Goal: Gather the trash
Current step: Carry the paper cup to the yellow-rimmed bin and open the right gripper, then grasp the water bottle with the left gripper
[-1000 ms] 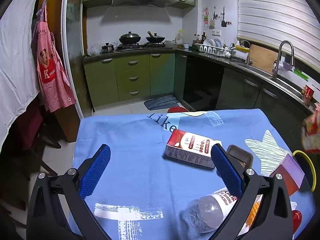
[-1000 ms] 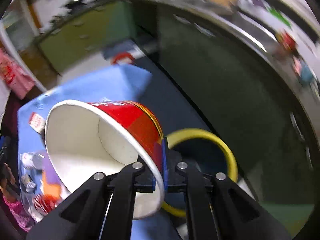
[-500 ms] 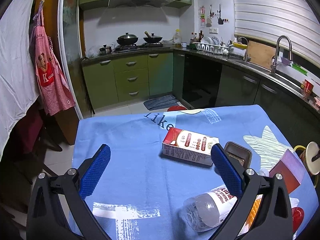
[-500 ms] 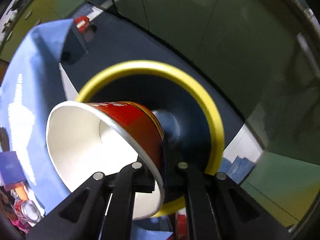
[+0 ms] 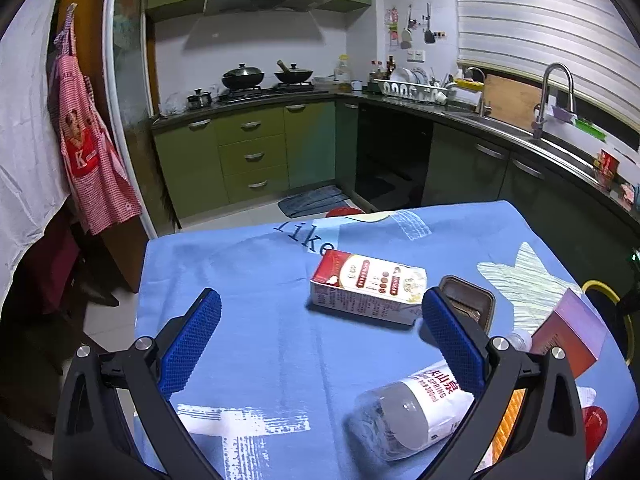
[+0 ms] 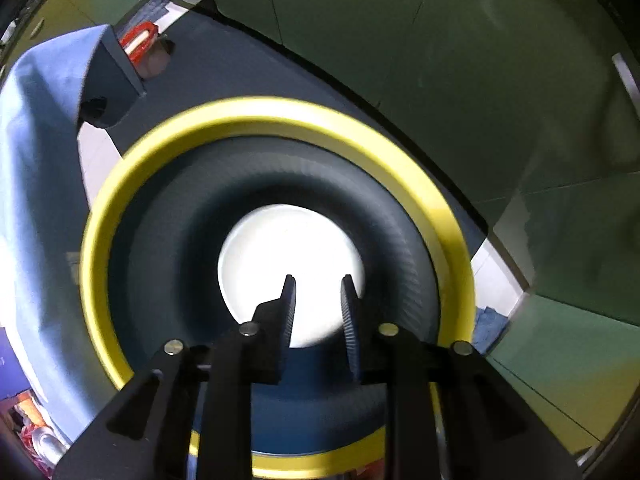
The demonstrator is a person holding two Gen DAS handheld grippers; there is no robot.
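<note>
My right gripper [image 6: 318, 280] is open and empty, pointing straight down into a dark bin with a yellow rim [image 6: 276, 110]. The paper cup [image 6: 288, 248] lies at the bottom of the bin, its white inside facing up. My left gripper [image 5: 316, 308] is open and empty above the blue tablecloth [image 5: 248, 272]. Ahead of it lie a red-and-white carton [image 5: 366, 286], a clear plastic bottle [image 5: 408, 408], a dark small tin [image 5: 468, 300] and a purple-and-brown box [image 5: 570, 330]. The bin rim [image 5: 600, 286] shows past the table's right edge.
Green kitchen cabinets [image 5: 248, 152] and a counter with a sink [image 5: 552, 128] run behind and to the right of the table. A red object [image 6: 138, 42] sits on the floor beyond the table corner. More trash [image 5: 594, 428] lies at the table's near right edge.
My right gripper opened and let go of the red paper cup, which dropped into the yellow-rimmed bin. The left gripper stayed nearly still over the table.
</note>
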